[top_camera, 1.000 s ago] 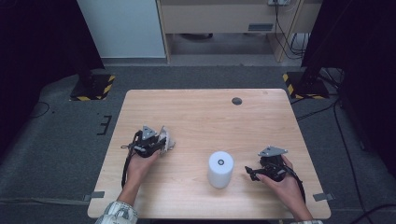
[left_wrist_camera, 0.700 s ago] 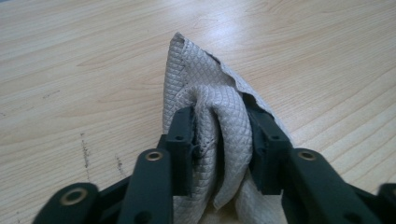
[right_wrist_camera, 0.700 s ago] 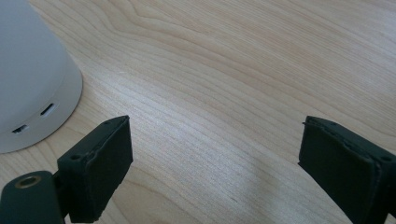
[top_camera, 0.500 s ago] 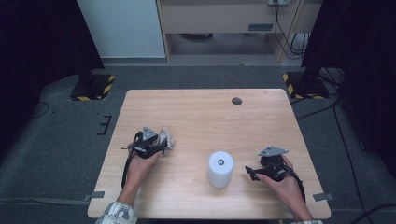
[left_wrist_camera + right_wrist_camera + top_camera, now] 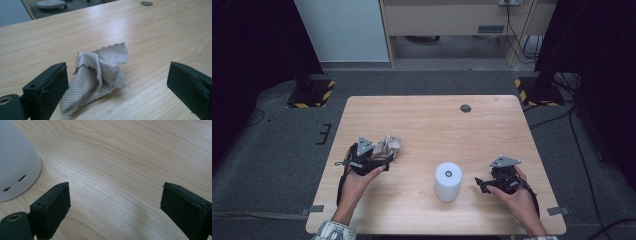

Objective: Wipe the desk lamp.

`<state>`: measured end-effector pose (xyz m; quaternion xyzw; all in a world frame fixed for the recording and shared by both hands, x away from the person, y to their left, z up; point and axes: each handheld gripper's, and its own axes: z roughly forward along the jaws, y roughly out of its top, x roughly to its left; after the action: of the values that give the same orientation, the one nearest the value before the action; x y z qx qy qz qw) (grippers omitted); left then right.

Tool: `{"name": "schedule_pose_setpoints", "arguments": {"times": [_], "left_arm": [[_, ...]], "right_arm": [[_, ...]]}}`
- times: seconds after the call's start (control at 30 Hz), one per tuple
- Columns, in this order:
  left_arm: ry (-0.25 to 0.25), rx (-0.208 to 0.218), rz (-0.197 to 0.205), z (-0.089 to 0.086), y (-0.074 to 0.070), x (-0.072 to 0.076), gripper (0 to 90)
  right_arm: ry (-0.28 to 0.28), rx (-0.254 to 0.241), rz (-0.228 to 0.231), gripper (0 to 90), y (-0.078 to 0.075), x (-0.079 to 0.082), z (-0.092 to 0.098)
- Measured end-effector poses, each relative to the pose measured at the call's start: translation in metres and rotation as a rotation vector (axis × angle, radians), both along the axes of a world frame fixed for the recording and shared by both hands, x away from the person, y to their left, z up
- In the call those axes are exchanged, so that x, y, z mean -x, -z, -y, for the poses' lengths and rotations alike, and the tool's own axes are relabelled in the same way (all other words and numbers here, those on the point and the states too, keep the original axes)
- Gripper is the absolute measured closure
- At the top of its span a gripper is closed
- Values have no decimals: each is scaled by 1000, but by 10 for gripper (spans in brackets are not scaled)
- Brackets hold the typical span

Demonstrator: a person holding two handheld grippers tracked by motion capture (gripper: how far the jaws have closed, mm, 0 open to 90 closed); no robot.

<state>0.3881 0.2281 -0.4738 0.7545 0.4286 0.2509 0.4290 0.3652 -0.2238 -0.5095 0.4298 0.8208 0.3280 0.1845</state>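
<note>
A crumpled grey paper towel (image 5: 390, 145) lies on the wooden table (image 5: 427, 125) at its left side. My left gripper (image 5: 384, 159) sits just behind it, in the person's left hand. In the left gripper view the towel (image 5: 97, 77) rests on the wood between the wide-apart jaws of the left gripper (image 5: 117, 75), which have just been opening and do not press on it. A white cylinder (image 5: 448, 180) stands near the front middle. My right gripper (image 5: 482, 184) points at it from the right, open and empty (image 5: 115, 197), with the cylinder's base (image 5: 15, 165) off to its left.
A small dark round mark (image 5: 465, 108) sits in the table top near the far edge. Bare wood stretches between the towel and the cylinder. Dark floor, cables and stand feet with yellow-black stripes surround the table.
The left gripper's jaws have opened and let go of the paper towel, and the hand has drawn back a little toward the person. The right hand and the cylinder are as before.
</note>
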Motion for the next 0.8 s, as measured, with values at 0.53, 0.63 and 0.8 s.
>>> {"name": "schedule_pose_setpoints", "arguments": {"times": [0.53, 0.63, 0.8], "left_arm": [[71, -124, -162, -2, 24, 47, 37], [59, -141, -194, -9, 28, 53, 37], [9, -156, -215, -22, 33, 50, 41]], "right_arm": [[40, 5, -22, 78, 3, -4, 13], [45, 4, -29, 76, 4, -5, 16], [90, -5, -11, 78, 4, -9, 26]]}}
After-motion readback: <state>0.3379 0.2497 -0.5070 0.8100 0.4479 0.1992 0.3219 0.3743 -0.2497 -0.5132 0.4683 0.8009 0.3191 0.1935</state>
